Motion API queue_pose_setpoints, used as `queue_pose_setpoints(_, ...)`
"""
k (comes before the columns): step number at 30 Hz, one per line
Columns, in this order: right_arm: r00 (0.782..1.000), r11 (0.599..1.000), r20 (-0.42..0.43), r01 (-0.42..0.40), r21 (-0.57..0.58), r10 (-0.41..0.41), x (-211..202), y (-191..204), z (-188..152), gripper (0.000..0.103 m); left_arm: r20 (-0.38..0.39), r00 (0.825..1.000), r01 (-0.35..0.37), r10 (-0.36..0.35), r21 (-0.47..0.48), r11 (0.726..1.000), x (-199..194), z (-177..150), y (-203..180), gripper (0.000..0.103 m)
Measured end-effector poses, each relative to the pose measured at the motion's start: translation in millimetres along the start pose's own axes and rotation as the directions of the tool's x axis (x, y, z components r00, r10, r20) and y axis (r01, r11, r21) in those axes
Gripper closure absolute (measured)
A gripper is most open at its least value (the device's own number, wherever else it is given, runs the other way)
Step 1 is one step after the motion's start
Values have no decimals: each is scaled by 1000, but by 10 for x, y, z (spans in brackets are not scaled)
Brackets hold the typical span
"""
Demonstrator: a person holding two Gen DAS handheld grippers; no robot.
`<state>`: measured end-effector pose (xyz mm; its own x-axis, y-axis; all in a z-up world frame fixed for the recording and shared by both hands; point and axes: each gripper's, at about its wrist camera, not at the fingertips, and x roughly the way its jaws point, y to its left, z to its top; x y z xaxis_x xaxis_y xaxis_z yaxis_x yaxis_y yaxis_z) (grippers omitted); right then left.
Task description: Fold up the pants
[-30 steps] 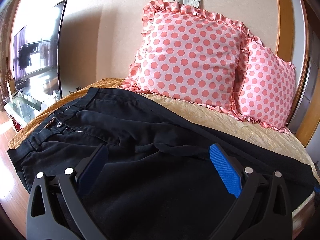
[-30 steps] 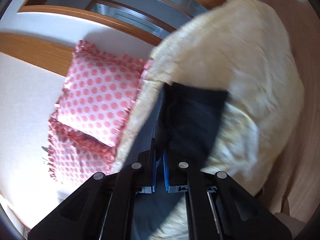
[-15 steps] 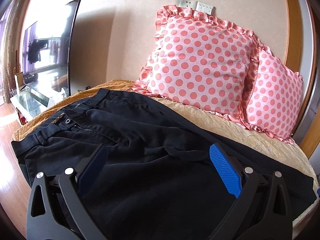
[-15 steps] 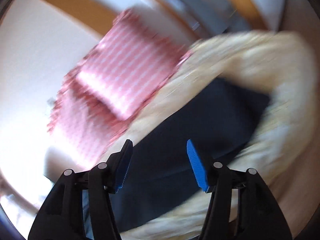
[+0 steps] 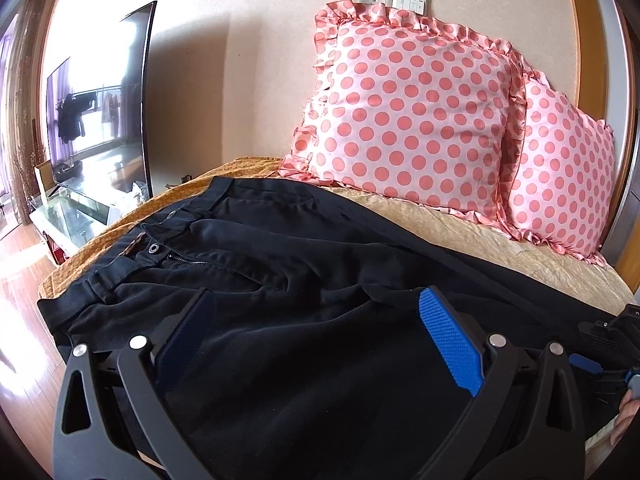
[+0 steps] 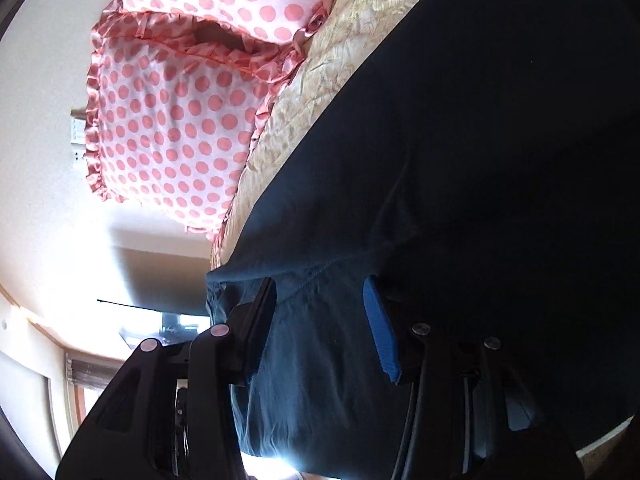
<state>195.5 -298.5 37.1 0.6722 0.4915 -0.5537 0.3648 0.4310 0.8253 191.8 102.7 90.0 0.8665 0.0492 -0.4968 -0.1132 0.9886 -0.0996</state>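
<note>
A bed with a beige and orange quilted cover is standing against a cream wall, two pink polka-dot pillows leaning at its back and a dark TV screen off to the left. The black pants are lying flat across this cover, the waistband with its button toward the TV side and the legs running away to the right, so the long axis is stretching across the bed, roughly parallel to the pillows.

A second ago the right gripper was pinching a leg end out near the far edge of the bed; it has since let go and swung in beside the other tool, its jaws having opened and now narrowing a little. They are standing apart, straddling a hem or edge of the dark cloth without visibly pressing it. In my judgement, a leg end has just been laid down and a fresh grasp is being lined up.

The left gripper is hovering low over the middle of the pants, fingers spread wide, gripping nothing
</note>
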Motion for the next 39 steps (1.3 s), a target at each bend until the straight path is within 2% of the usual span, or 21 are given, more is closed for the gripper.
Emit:
queue_pose_setpoints(4,996,998,63,61,-29,-59,51,115,48,55,-4,1000,-9,9,-7,1000,33,-3,76,2)
queue_pose_setpoints(6,991,992,95,105,-69,-98,68,147,35,59,-5,1000,-10,10,-8,1000,44,-10,101,2)
queue_pose_setpoints(8,983,981,124,154,-118,-139,112,188,41,73,-9,1000,-11,11,-6,1000,63,-16,111,2)
queue_pose_setpoints(9,982,978,128,156,-135,-139,133,192,40,84,-13,1000,-10,10,-4,1000,76,-18,114,2)
queue_pose_setpoints(10,982,978,128,154,-141,-136,144,172,45,88,-17,1000,-10,10,-3,1000,87,-23,116,2)
queue_pose_setpoints(14,988,979,136,93,-183,-69,50,127,28,96,-41,999,14,-14,-1,1000,151,-1,119,2)
queue_pose_setpoints(16,990,972,138,44,-231,-12,-60,141,-14,97,-60,997,49,-50,-19,999,211,63,141,2)
queue_pose_setpoints(19,989,952,137,-18,-306,63,-225,170,-98,97,-92,986,134,-140,-69,989,353,250,187,2)
queue_pose_setpoints(21,987,937,140,-20,-348,73,-286,177,-164,97,-132,964,212,-230,-134,968,553,446,239,2)
queue_pose_setpoints(24,988,930,128,-32,-366,84,-280,175,-196,97,-207,937,232,-281,-234,944,977,766,292,2)
queue_pose_setpoints(27,989,930,119,-35,-365,84,-235,172,-158,97,-292,921,179,-259,-274,945,1448,1063,272,2)
queue_pose_setpoints(29,990,929,115,-32,-369,79,-207,183,-133,97,-364,894,145,-262,-319,937,1777,1189,255,6)
queue_pose_setpoints(30,991,928,112,-29,-372,76,-188,189,-114,97,-403,879,118,-257,-338,934,1912,1218,255,12)
queue_pose_setpoints(32,992,925,107,-29,-378,75,-193,180,-105,97,-486,826,86,-285,-391,916,2236,1245,238,15)
queue_pose_setpoints(33,992,924,103,-31,-382,76,-195,182,-97,97,-523,806,51,-279,-409,911,2361,1234,231,17)
queue_pose_setpoints(34,992,922,101,-35,-386,79,-209,176,-100,97,-545,795,20,-266,-415,910,2442,1221,226,17)
queue_pose_setpoints(36,992,916,99,-34,-401,81,-221,184,-97,97,-563,787,-5,-251,-413,911,2565,1224,194,18)
queue_pose_setpoints(38,992,911,98,-34,-411,81,-215,188,-89,97,-577,783,-31,-230,-406,913,2684,1230,171,31)
queue_pose_setpoints(39,992,910,96,-35,-414,82,-211,183,-84,97,-585,779,-47,-227,-416,908,2740,1220,187,50)
